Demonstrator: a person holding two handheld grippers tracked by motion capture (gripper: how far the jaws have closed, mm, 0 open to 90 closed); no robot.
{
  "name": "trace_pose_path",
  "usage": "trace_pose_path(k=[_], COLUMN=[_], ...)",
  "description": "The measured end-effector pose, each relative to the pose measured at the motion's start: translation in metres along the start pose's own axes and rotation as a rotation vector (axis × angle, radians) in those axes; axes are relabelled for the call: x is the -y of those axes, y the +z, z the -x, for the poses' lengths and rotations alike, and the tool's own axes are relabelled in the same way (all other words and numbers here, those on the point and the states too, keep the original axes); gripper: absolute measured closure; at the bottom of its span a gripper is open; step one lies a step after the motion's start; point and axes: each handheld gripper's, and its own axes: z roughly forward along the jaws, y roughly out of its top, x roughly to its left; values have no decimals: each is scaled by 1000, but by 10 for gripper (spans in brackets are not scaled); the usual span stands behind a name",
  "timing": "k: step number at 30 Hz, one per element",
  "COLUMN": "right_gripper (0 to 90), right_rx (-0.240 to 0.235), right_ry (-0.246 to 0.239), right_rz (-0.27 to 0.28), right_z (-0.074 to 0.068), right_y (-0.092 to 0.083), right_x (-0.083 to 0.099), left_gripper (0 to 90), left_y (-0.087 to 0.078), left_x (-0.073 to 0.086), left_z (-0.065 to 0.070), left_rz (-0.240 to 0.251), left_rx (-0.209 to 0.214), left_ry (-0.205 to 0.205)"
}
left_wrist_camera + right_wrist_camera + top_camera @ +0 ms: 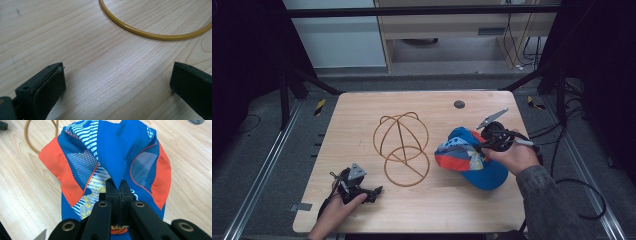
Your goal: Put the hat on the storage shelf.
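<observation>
High view, left to right: left gripper is sitting lower left on the tabletop, jaws spread wide and holding nothing. Wire hat stand is standing bare at centre. Right gripper at centre right is pinching a fold of the blue-orange cap, jaws clamped tight. Cap is resting on the tabletop just beside the stand. Grasp looks done; lifting and seating on the stand are probably left.
</observation>
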Motion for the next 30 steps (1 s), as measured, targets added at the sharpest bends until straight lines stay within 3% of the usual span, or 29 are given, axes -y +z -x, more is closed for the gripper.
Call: trace_pose_path(k=[16, 30], right_gripper=[898, 898], right_rx=[13, 52], right_ry=[9, 18], right_rz=[67, 114], right_z=[9, 12], right_y=[-35, -61], right_x=[9, 11], left_gripper=[0, 0], left_y=[1, 1], left_x=[-1, -1], left_z=[0, 1], left_rz=[0, -2], left_rx=[3, 2], left_ry=[2, 5])
